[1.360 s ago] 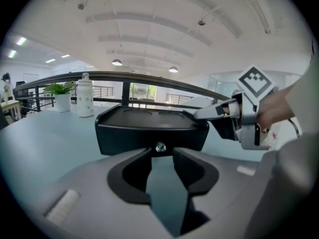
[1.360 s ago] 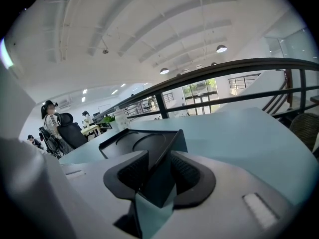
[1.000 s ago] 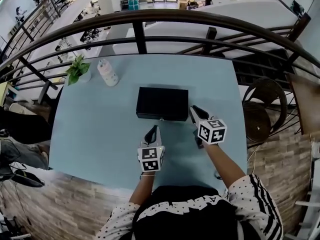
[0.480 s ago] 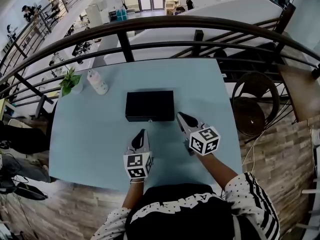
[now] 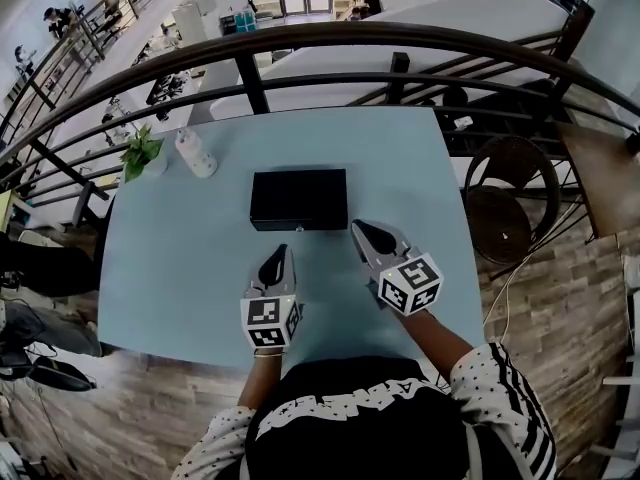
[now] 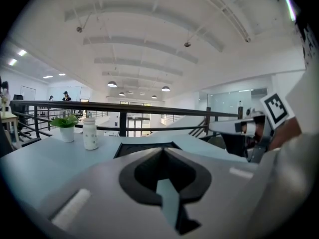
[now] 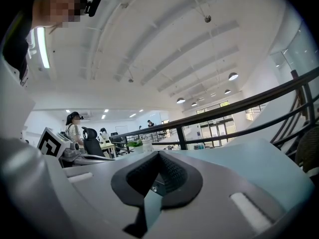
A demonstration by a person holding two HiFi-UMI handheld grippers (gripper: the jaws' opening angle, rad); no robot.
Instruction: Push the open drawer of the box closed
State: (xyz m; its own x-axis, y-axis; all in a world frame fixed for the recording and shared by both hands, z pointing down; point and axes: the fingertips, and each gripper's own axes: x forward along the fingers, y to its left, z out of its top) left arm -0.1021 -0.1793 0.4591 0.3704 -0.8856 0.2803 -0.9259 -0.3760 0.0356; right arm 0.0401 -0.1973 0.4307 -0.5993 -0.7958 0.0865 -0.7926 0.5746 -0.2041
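One black box lies near the middle of the pale blue surface, its long front face turned toward the person and looking flush. One small potted plant and one white bottle stand side by side at the far left corner. There are two claws, one in each hand.

The left claw hovers just short of the box's front, pointing at it, forearm reaching straight out from the body. The right claw is angled inward, its tip near the box's front right corner. Both have their jaws pressed together with nothing between them.

The box is a flat, matte rectangle with sharp edges. The surface is smooth and plain. The claws are grey with dark ribbed pads. A dark curved metal railing runs behind the surface.
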